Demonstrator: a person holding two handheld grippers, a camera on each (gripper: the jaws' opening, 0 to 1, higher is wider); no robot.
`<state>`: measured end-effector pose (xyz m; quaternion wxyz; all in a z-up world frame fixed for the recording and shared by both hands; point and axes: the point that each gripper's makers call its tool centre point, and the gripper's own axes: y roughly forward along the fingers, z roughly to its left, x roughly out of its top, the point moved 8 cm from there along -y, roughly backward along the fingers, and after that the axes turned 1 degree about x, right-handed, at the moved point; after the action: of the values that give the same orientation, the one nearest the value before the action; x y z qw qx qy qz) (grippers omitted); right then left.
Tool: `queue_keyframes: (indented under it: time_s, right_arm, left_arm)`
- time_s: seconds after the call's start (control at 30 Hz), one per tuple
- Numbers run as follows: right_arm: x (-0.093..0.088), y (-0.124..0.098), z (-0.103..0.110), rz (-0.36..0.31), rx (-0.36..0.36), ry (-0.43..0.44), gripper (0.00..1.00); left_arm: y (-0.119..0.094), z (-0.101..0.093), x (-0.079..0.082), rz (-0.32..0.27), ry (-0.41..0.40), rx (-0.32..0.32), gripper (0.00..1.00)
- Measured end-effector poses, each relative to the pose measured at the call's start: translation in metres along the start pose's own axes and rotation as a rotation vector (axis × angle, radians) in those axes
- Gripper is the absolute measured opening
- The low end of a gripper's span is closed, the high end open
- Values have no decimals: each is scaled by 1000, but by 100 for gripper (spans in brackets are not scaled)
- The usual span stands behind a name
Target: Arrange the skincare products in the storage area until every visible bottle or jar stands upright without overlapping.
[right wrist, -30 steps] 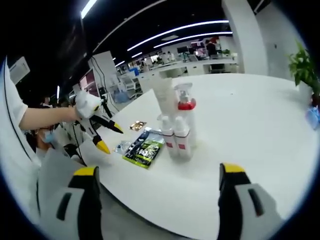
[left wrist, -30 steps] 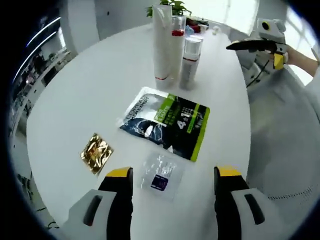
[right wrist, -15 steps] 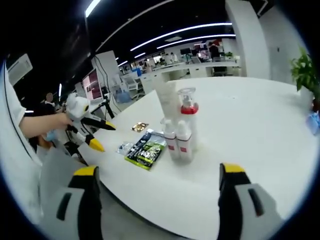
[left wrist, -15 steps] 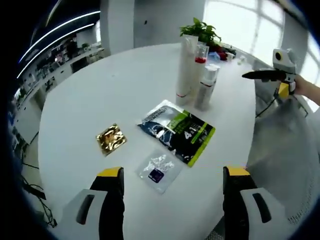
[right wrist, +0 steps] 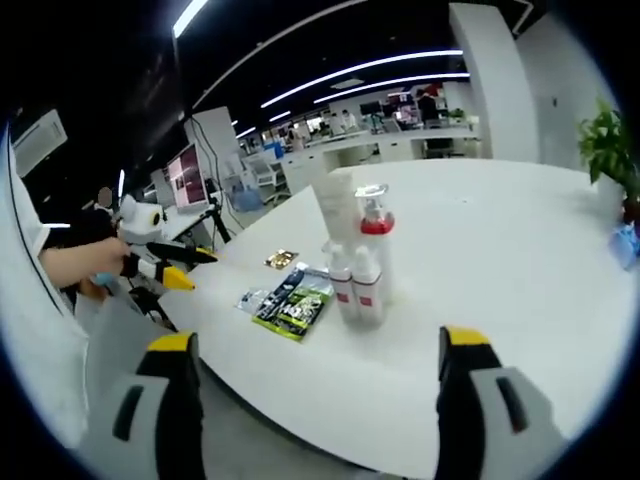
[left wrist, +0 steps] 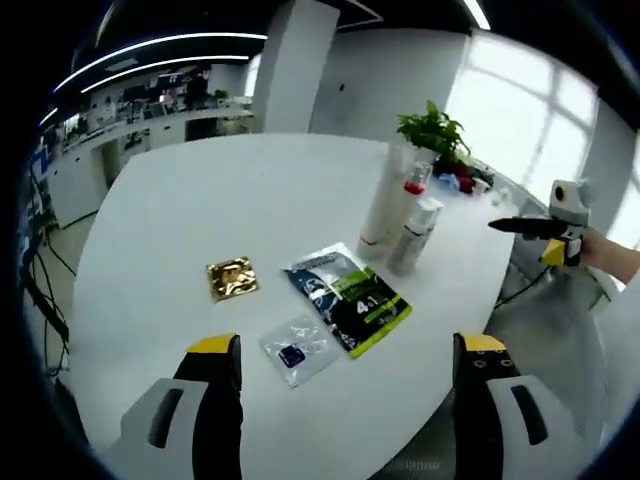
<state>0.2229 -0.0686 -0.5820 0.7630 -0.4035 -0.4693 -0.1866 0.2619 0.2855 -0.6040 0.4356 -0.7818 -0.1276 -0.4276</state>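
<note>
Four upright bottles (right wrist: 355, 260) clustered touching on table (left wrist: 200, 210), sachets flat nearby; both grippers (left wrist: 340, 400) (right wrist: 310, 400) wide, empty, pulled back farther than before: arrangement judged finished.

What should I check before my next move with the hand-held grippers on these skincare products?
1. Left hand-held gripper open, holding nothing: ok.
2. Right hand-held gripper open, holding nothing: ok.
3. Bottles upright in one cluster: ok.
4. Bottles not overlapping: cannot tell, they stand very close.
5. Green sachet, gold sachet and clear sachet lying flat, apart: ok.
6. Grippers near the products: not ok, both are back off the table.
</note>
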Motion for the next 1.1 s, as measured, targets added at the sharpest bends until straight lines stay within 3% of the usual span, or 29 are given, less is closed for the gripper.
queue_keyframes:
  time_s: [0.5,1.1]
  right_arm:
    - [0,-8,0,-6,-3,4,100]
    - [-3,-5,-2,-3,-5,16,100]
  left_arm:
    - [-16,-1,-15,-38,-49,79,95]
    - [-11,5,-11,12,-5,86,96]
